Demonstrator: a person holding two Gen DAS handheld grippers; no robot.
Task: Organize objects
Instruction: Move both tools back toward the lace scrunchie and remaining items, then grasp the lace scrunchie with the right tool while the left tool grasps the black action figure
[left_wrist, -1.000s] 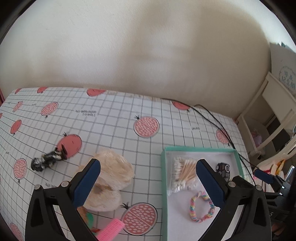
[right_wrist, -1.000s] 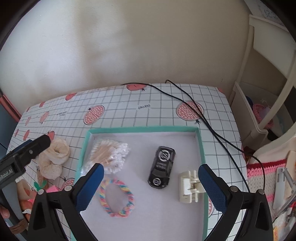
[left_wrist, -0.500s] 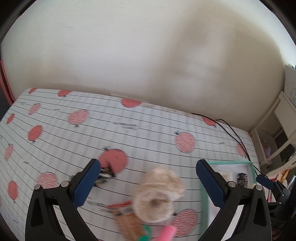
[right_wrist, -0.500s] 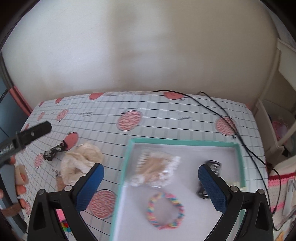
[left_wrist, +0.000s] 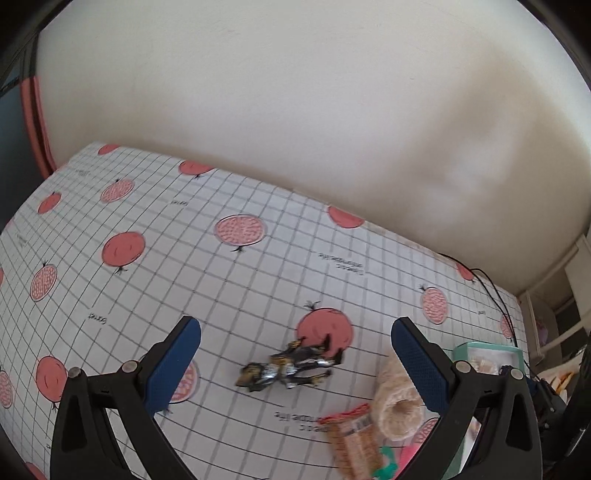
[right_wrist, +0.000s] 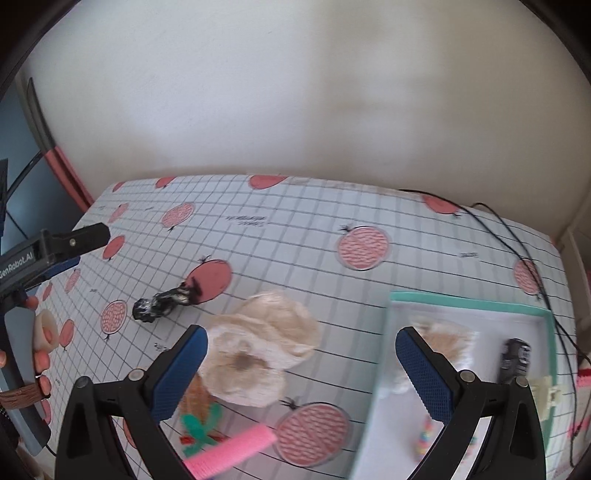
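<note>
1. On the grid-and-pomegranate tablecloth (left_wrist: 229, 280), the left gripper (left_wrist: 295, 354) hangs with jaws spread wide and nothing between them; the small black-and-silver toy figure (left_wrist: 286, 367) lies on the cloth in the gap, touching neither finger
2. At 4 o'clock from the figure sit a fluffy cream scrunchie (left_wrist: 397, 402) and a striped orange packet (left_wrist: 351, 439)
3. In the right wrist view, the right gripper (right_wrist: 301, 358) is equally wide open and empty, above the cream scrunchie (right_wrist: 266, 343)
4. A pink comb (right_wrist: 232, 448) lies at 6 o'clock of the scrunchie
5. The teal tray (right_wrist: 469, 301) at 3 o'clock holds cotton swabs (right_wrist: 448, 338) and a black toy car (right_wrist: 514, 356)
</note>
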